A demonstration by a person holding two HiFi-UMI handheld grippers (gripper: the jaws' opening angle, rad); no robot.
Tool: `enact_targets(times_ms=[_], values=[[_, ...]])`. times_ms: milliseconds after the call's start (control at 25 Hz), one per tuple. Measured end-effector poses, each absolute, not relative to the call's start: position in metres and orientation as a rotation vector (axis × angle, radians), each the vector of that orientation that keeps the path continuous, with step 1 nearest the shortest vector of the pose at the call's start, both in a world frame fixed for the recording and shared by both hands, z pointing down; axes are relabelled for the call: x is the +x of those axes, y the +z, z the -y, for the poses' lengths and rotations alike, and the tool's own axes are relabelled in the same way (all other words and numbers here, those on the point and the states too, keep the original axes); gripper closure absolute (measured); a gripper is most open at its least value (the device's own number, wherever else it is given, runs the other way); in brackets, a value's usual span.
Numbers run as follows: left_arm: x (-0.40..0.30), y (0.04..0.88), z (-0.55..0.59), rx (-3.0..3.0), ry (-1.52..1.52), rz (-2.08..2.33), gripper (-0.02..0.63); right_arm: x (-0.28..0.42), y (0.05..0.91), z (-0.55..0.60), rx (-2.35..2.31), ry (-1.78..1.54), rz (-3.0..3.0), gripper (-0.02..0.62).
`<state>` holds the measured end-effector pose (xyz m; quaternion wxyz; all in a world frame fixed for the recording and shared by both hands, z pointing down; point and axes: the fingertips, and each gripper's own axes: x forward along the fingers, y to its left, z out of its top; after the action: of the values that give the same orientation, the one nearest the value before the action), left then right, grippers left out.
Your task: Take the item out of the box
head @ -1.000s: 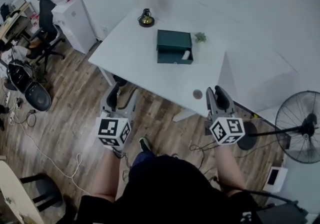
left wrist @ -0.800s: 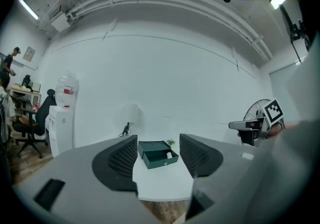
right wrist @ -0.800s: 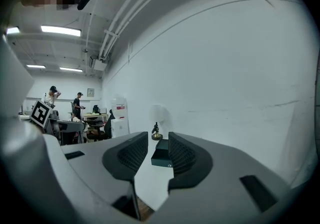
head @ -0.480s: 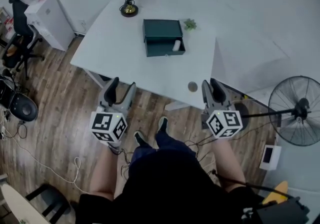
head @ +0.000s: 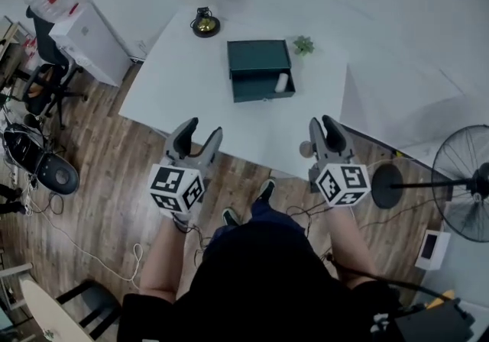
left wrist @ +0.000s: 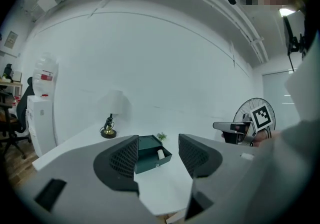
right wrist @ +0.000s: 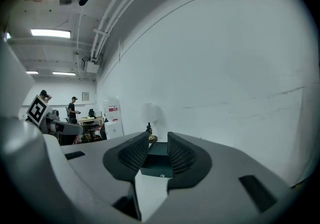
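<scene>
Left hand-held gripper (head: 200, 128), right hand-held gripper (head: 327, 123): wide, narrowing slightly, empty, now closer to white desk's (head: 191, 81) near edge; dark-green open box (head: 260, 69) probably unmoved.

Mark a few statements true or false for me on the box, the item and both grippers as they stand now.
1. The box on the table is open. True.
2. A white item lies inside the box. True.
3. The left gripper holds the item. False: its jaws are apart and empty, near the table's front edge and short of the box. They have just been closing slightly.
4. The plant stands inside the box. False: it stands on the table beside the box.
5. The right gripper has nothing between its jaws. True: they are apart and have just been closing slightly.
</scene>
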<state>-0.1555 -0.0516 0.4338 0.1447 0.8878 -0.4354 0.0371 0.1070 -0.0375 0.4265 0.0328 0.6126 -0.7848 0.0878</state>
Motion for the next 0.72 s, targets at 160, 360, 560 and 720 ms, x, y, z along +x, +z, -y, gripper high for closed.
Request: enact_targets(times_ms=[160, 360, 560, 720], values=[[-0.099, 0.44, 0.095, 2.552, 0.171, 1.166, 0.362, 0.147, 0.435, 0.073, 1.898, 0.314, 2.427, 0.48], [-0.03, 0.467, 0.145, 2.522, 0.32, 1.064, 0.368, 0.205, 0.456, 0.106, 1.918, 0.404, 2.423, 0.488], [0.012, 0.5, 0.189, 2.466, 0.453, 0.987, 0.368, 0.248, 0.475, 0.121, 1.94, 0.479, 2.407, 0.497], [0.042, 0.534, 0.215, 2.402, 0.543, 0.901, 0.37, 0.27, 0.494, 0.119, 1.983, 0.573, 2.364, 0.502]])
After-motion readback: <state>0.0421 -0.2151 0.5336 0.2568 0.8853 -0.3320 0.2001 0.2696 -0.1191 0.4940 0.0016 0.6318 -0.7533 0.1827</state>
